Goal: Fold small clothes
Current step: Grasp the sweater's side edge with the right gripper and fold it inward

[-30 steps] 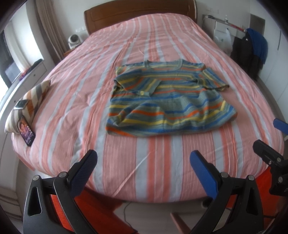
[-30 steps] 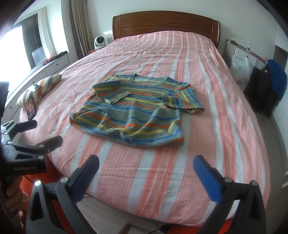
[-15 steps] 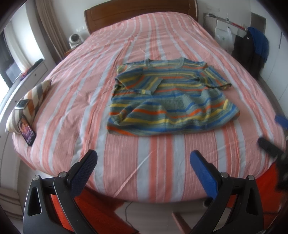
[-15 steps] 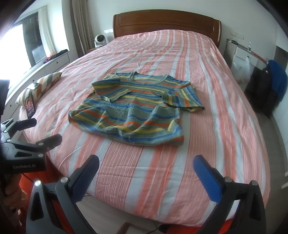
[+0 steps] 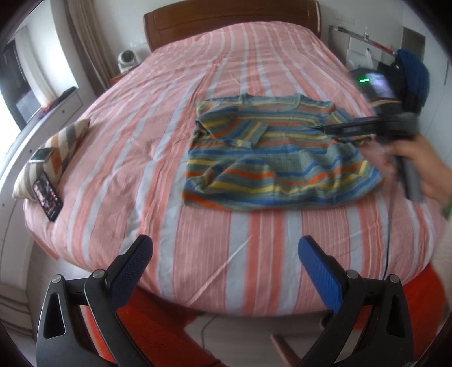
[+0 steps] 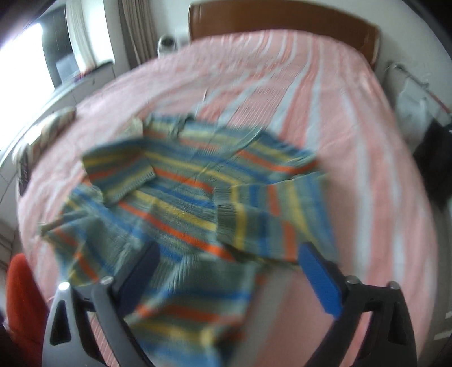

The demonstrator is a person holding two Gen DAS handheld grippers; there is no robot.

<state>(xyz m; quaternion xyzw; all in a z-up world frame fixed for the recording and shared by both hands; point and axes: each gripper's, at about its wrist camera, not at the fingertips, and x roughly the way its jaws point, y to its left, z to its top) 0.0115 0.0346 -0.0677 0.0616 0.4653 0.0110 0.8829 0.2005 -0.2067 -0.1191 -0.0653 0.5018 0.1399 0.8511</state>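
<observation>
A small sweater (image 5: 282, 158) striped in blue, yellow, orange and grey-green lies flat on the pink striped bed (image 5: 197, 220), both sleeves folded inward. My left gripper (image 5: 224, 251) hangs open over the bed's near edge, well short of the sweater and holding nothing. My right gripper (image 6: 231, 262) hovers low over the sweater's (image 6: 197, 197) near right part. Its jaws are closing, with the knit below and between the blue fingers (image 6: 319, 279), and no pad is seen pressing on it. This view is blurred. In the left wrist view a hand (image 5: 418, 166) holds that gripper above the right sleeve.
A striped pillow (image 5: 56, 149) and a dark phone (image 5: 48, 194) lie at the bed's left edge. The wooden headboard (image 5: 231, 25) stands at the far end. Dark clothes (image 5: 412, 73) hang at the right. A red-orange seat (image 5: 147, 310) sits below the bed's near edge.
The right gripper swept forward and down from the bed's near edge to just over the sweater's right side, and its view went blurred. The left gripper has stayed in place.
</observation>
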